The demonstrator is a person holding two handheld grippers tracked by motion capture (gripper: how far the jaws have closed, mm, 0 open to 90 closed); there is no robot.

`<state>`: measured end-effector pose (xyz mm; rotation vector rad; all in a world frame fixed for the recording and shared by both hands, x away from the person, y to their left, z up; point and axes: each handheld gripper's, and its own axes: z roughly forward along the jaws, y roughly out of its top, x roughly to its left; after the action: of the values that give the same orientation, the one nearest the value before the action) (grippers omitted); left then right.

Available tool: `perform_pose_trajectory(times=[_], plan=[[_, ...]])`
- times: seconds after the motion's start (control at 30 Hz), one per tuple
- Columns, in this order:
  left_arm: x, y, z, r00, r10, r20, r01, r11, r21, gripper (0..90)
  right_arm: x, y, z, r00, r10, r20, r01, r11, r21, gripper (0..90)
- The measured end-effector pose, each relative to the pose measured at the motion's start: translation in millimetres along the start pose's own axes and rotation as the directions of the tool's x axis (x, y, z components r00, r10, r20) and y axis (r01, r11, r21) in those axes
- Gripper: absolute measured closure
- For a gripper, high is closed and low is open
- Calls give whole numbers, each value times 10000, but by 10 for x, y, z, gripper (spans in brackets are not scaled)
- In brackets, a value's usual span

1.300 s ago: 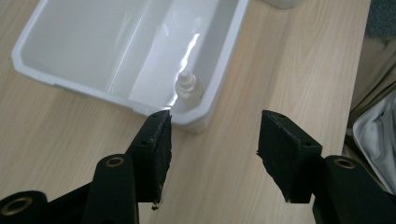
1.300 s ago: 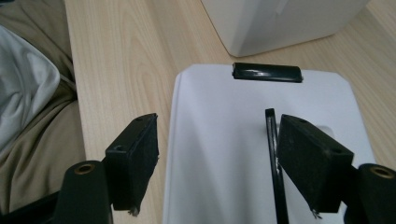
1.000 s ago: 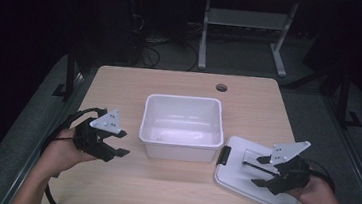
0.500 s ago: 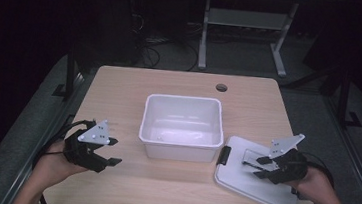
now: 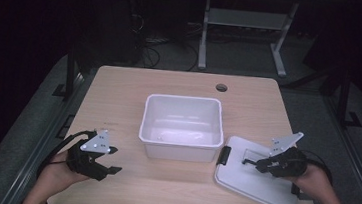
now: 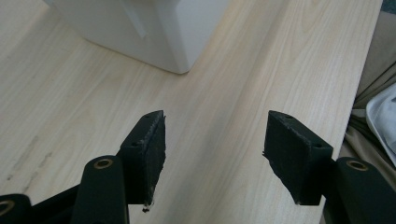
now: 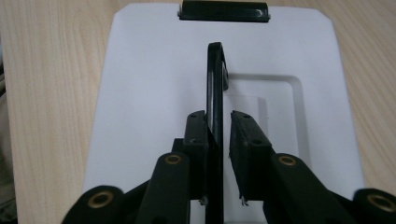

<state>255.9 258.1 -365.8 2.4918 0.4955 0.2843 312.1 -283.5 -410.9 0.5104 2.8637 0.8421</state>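
A white plastic bin (image 5: 179,152) stands empty in the middle of the wooden table (image 5: 119,101). Its flat white lid (image 5: 246,183) lies to the right of it, with a black latch (image 5: 224,155) at the bin side. My right gripper (image 5: 246,162) rests over the lid. In the right gripper view its jaws (image 7: 218,121) are closed around the lid's thin black handle (image 7: 215,70), which stands upright off the lid (image 7: 149,93). My left gripper (image 5: 113,160) hovers open near the front left edge. It holds nothing (image 6: 215,135), and a corner of the bin (image 6: 154,28) lies ahead.
A round cable hole (image 5: 221,88) sits near the table's far edge. Dark floor, cables and a metal stand (image 5: 241,27) lie beyond the table. Bare wood surrounds the bin on the left and behind it.
My left gripper has drawn back toward the person and the front left edge. My right gripper has stayed over the lid, settling slightly lower.
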Motion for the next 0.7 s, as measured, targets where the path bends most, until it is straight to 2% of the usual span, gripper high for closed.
perform_pose_trajectory(times=[0.13, 0.33, 0.7], plan=[[-26, -24, 67, 9999, 116, 80, -115, 9999, -67, 379, -38, 7, 4, 10000, 36, -48, -35, 10000, 55, 799], [-53, -64, 168, 9999, -10, 153, 12, 9999, -155, 372, -72, 23, 21, 9999, 42, -124, -41, 10000, 60, 828], [-42, -131, 220, 9999, -10, 149, 12, 9998, -176, 365, -118, 46, 17, 9997, -37, -224, 40, 9999, 119, 838]])
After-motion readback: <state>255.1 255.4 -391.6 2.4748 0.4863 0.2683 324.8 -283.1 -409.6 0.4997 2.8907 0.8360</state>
